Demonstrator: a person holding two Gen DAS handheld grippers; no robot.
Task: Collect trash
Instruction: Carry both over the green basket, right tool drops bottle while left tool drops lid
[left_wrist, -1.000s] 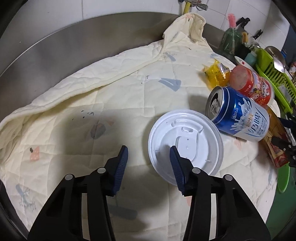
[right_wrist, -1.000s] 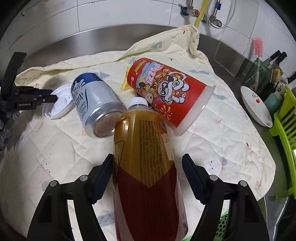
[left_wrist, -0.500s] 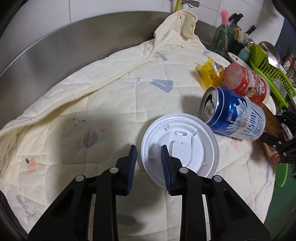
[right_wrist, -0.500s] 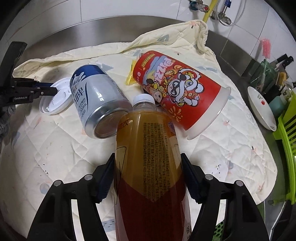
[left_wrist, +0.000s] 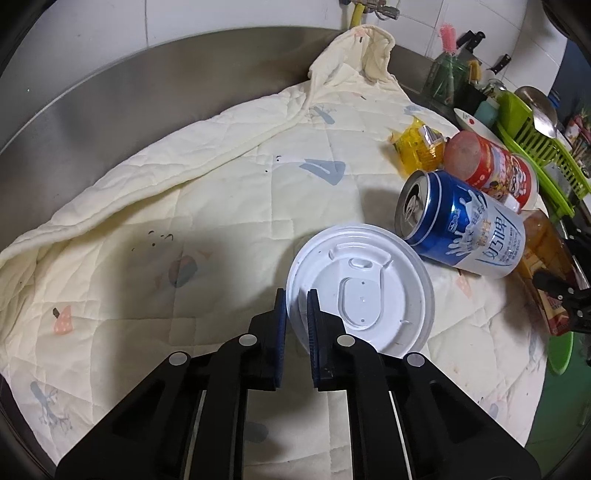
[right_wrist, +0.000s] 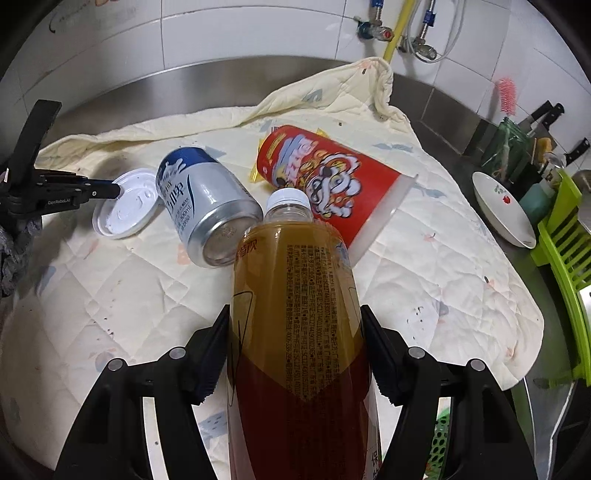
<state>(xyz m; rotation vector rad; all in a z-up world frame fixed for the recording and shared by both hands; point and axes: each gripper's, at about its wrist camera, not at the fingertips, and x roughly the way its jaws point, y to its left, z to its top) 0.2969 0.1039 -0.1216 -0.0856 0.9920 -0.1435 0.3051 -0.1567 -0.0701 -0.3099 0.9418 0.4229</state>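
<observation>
A home kitchen is shown. White wall tiles (right_wrist: 192, 48) and a steel counter (left_wrist: 110, 110) with a raised back edge are seen, with water valves and a yellow pipe (right_wrist: 391, 33) fixed to the wall above it. At the far right, a green dish rack (right_wrist: 565, 236), a white bowl (right_wrist: 502, 210), a holder of knives (right_wrist: 543, 114) and a pink bottle brush (right_wrist: 506, 96) are set out, and a quilted cream cloth (left_wrist: 221, 206) is spread over the counter.
</observation>
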